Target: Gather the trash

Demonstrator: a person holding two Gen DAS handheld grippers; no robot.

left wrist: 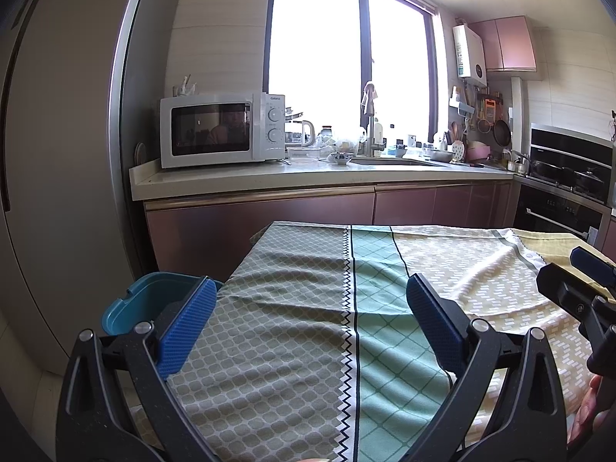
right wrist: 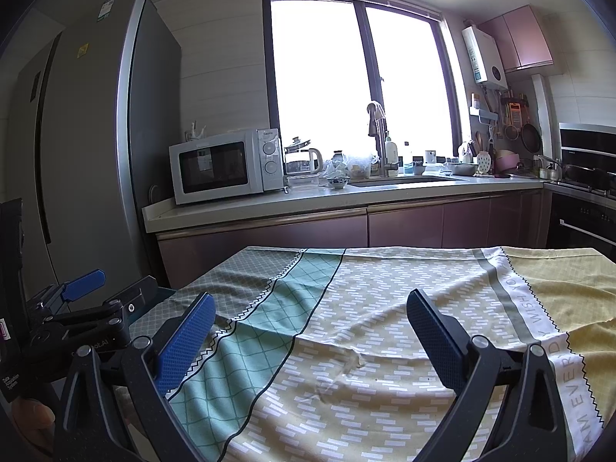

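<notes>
Counts: 2 tools, left tool [left wrist: 308, 319] and right tool [right wrist: 310, 329], each w/ 2 blue-padded fingers [left wrist: 184, 331], spread wide, nothing between. 1 tabletop [right wrist: 558, 292] w/ 1 patterned cloth [right wrist: 365, 308] over it. 1 teal bin [left wrist: 154, 300] by its left edge. Behind: 1 microwave [left wrist: 223, 129] w/ 2 dials, 1 fridge [right wrist: 96, 134], 1 window [left wrist: 346, 57] w/ 2 panes, 1 faucet [left wrist: 369, 115], 1 glass kettle [right wrist: 304, 158], 1 blue-white bowl [right wrist: 338, 181], 1 wall heater [left wrist: 469, 52]. Small countertop items too cluttered to count.

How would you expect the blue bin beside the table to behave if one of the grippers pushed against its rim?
The blue bin looks like thin plastic and no contents show, so it is probably light and would slide or tip easily. Its rim looks rigid enough to hold its shape. The left gripper is open above the tablecloth.
</notes>
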